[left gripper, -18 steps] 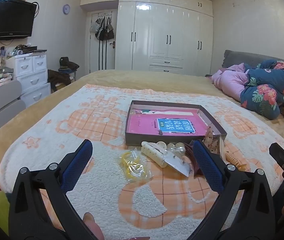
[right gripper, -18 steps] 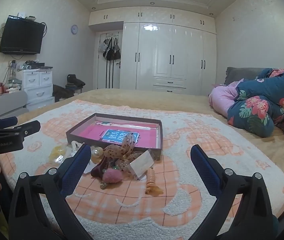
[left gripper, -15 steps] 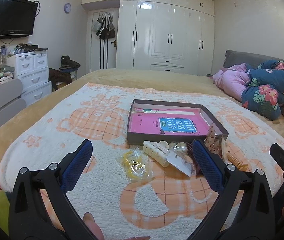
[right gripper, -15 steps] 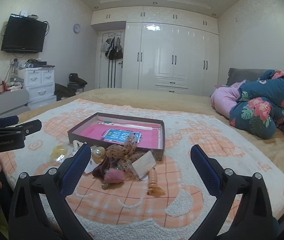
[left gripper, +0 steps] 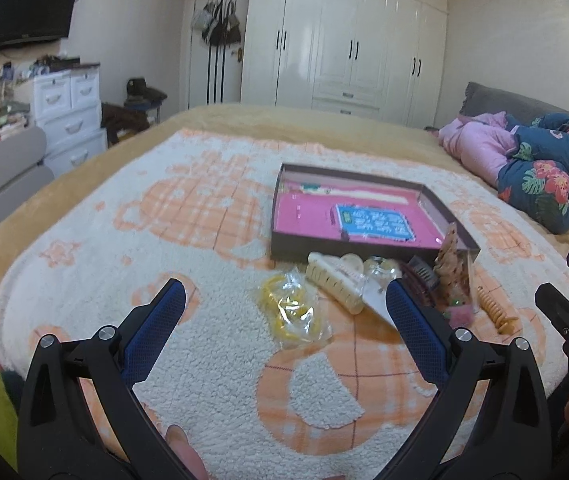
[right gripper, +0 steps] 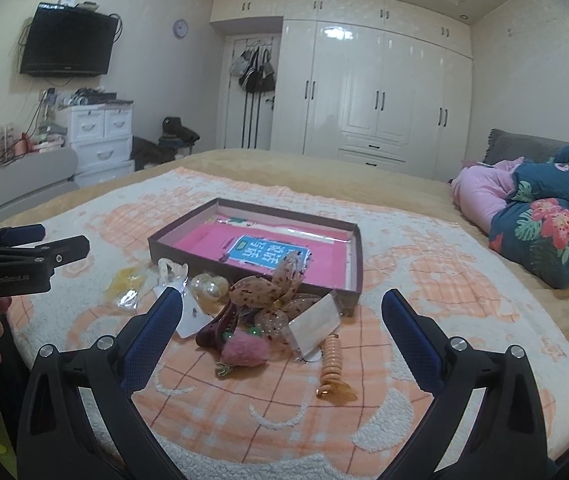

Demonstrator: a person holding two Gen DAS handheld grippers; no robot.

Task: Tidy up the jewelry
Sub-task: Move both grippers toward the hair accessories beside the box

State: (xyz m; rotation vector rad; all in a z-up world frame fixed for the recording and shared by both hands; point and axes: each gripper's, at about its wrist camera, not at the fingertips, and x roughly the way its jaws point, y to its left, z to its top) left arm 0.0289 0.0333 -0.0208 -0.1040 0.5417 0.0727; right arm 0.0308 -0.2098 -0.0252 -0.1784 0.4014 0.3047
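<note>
- Left gripper (left gripper: 284, 304): fingers spread wide, nothing between them, held above the fleece blanket (left gripper: 96, 264). It also shows at 9 o'clock in the right wrist view.
- Bag of yellow hair ties (left gripper: 293, 311): lies on the blanket between the left fingertips, slightly toward 1 o'clock of their midpoint.
- Cream claw clip (left gripper: 334, 280): at 1 o'clock of the left gripper, just in front of the tray's near wall.
- Shallow brown tray (left gripper: 348, 250): pink lining and a blue card inside; at 12 to 1 o'clock, beyond the loose pieces.
- Right gripper (right gripper: 282, 312): fingers likewise wide apart and unloaded, poised over the pile.
- Spotted amber bow clip (right gripper: 272, 292): at 12 o'clock between the right fingertips, leaning against the tray's near wall.
- Pink fuzzy clip (right gripper: 244, 350): at 6 o'clock of the bow, touching the dark red claw clip (right gripper: 216, 328).
- Orange spiral hair tie (right gripper: 331, 364): on the blanket at 5 o'clock of the bow, just beside a clear packet (right gripper: 316, 326).
- Change from half a second earlier: the jewelry pile and tray sit larger and closer in both views; the left view is now blurred; both sets of fingers keep the same wide spread; every piece lies where it did.
</note>
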